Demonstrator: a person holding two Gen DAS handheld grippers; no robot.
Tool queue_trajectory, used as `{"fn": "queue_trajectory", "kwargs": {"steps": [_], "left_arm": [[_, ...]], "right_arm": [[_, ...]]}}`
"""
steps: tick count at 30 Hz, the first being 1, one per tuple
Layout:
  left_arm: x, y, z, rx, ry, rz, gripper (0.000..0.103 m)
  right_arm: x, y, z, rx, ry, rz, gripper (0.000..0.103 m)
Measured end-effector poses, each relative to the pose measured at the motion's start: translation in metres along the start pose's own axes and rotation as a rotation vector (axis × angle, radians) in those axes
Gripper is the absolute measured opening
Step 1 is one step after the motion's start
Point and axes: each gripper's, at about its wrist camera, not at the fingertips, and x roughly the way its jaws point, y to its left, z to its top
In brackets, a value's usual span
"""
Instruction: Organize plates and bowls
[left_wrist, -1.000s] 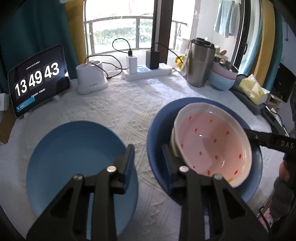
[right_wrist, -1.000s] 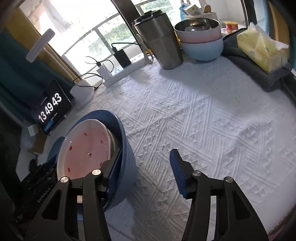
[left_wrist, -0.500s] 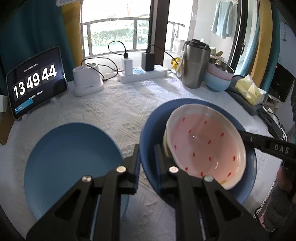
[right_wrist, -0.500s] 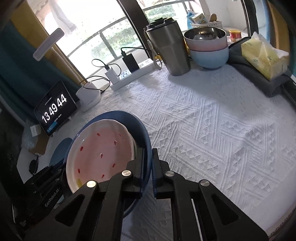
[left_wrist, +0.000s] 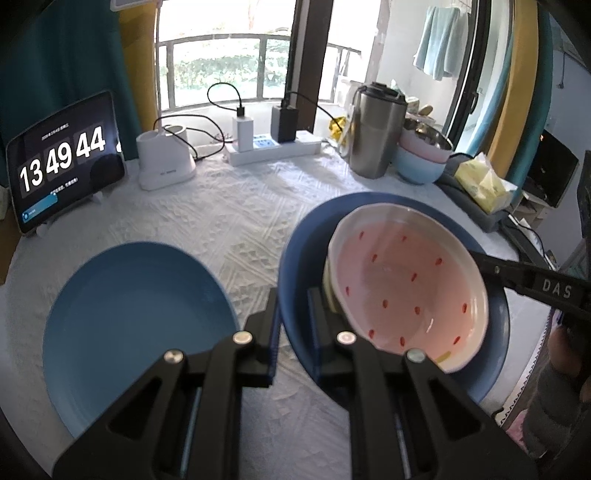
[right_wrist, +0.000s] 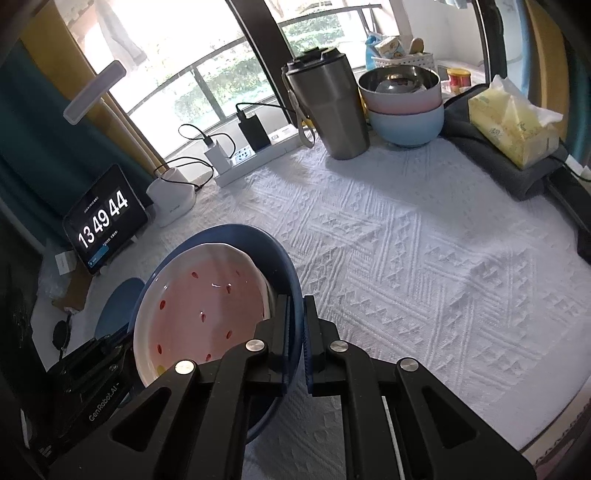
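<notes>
A dark blue bowl (left_wrist: 491, 343) holds a pink bowl with red seed marks (left_wrist: 406, 291) tilted inside it. My left gripper (left_wrist: 293, 317) is shut on the blue bowl's left rim. My right gripper (right_wrist: 295, 325) is shut on the opposite rim; the blue bowl (right_wrist: 273, 251) and the pink bowl (right_wrist: 207, 299) show there too. The blue bowl appears lifted off the cloth. A flat blue plate (left_wrist: 136, 328) lies on the white cloth to the left, also seen in the right wrist view (right_wrist: 118, 302).
At the table's back stand a tablet clock (left_wrist: 62, 158), a white holder (left_wrist: 164, 158), a power strip with chargers (left_wrist: 273, 147), a steel tumbler (left_wrist: 376, 133), stacked pink and blue bowls (left_wrist: 421, 155) and a tissue pack (left_wrist: 484, 181). White textured cloth (right_wrist: 424, 258) covers the table.
Both grippers went from open to shut on the blue bowl's opposite rims. The bowl with the pink bowl inside has since risen a little.
</notes>
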Motion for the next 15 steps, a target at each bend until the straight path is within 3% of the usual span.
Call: {"fn": "queue_trajectory", "kwargs": {"steps": [15], "left_arm": [[-0.032, 0.021, 0.009, -0.036, -0.071, -0.013, 0.012]], "right_arm": [[-0.020, 0.035, 0.011, -0.057, -0.046, 0.003, 0.009]]}}
